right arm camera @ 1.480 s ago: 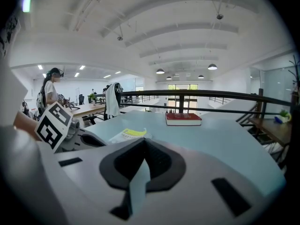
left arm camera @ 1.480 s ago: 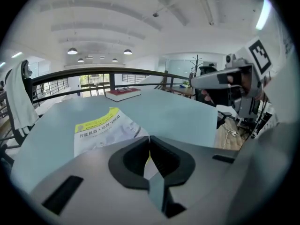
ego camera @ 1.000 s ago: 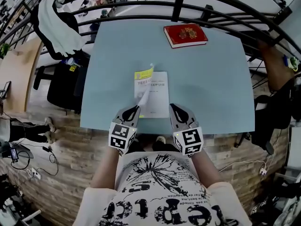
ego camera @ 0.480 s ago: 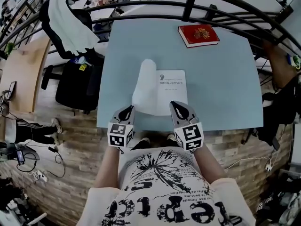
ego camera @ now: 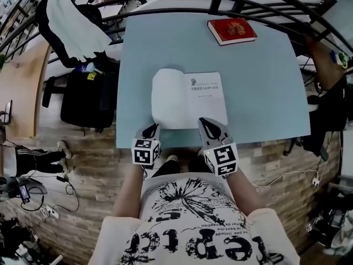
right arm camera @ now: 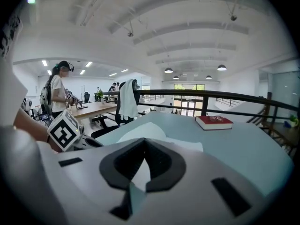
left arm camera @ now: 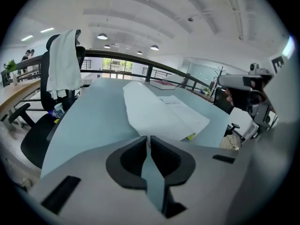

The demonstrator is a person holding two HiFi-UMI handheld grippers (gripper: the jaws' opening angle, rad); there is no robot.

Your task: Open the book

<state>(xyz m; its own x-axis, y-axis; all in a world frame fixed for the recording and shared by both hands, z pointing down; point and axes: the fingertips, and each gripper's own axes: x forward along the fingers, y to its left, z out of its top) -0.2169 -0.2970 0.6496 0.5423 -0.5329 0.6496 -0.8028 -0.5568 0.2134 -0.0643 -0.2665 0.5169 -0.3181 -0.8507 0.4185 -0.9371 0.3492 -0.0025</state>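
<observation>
at the pale blue table's (ego camera: 265, 93) near edge the white paperback book (ego camera: 190, 101) lies open, its left leaf (ego camera: 165, 95) arched up. the left gripper (ego camera: 150, 129) and right gripper (ego camera: 206, 124) sit clenched, empty, there; pressing the leaf flat should finish it.

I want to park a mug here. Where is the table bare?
Bare: right side, between open book, red book and table edge; also far left corner. Crowded: the near edge, with left gripper and right gripper at the open book.
</observation>
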